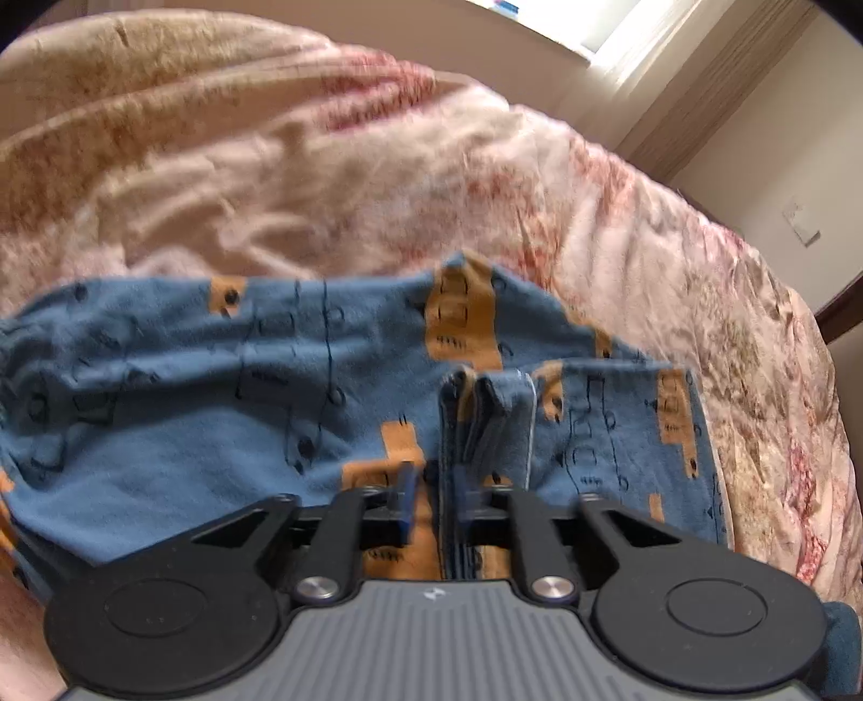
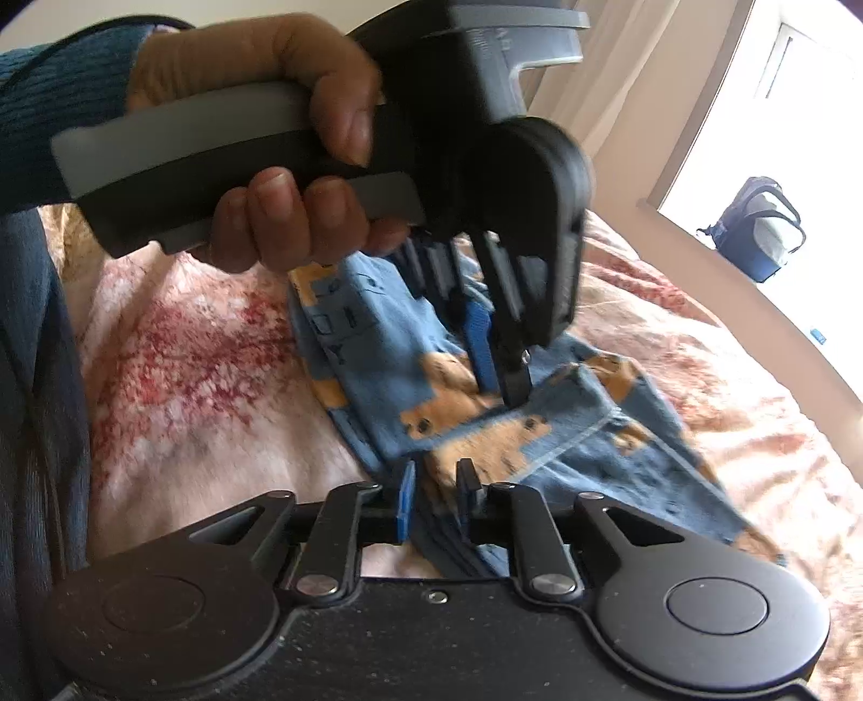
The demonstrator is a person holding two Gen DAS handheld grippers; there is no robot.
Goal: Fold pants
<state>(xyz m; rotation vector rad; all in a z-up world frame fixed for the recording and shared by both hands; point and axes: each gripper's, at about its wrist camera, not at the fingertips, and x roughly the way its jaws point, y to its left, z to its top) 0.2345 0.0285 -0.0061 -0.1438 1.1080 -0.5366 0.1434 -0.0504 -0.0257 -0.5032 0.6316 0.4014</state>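
Blue pants [image 1: 216, 404] with orange blocks and black note marks lie folded across a bed; in the right wrist view the pants [image 2: 377, 345] run from centre to lower right. My left gripper [image 1: 436, 499] stands open over a stacked fold edge [image 1: 485, 420], with its left pad clear of the cloth. From the right wrist view, a hand [image 2: 302, 178] holds that left gripper [image 2: 499, 372] pointing down onto the pants. My right gripper [image 2: 437, 496] is at the near edge with a bundle of layers between its parted pads; I see no firm squeeze.
A pink and cream floral bedcover [image 1: 323, 162] lies rumpled under and around the pants, also the bedcover [image 2: 189, 377] to the left. A dark backpack [image 2: 755, 226] sits on the floor beyond the bed. A bright window [image 1: 593, 27] and curtain are at the back.
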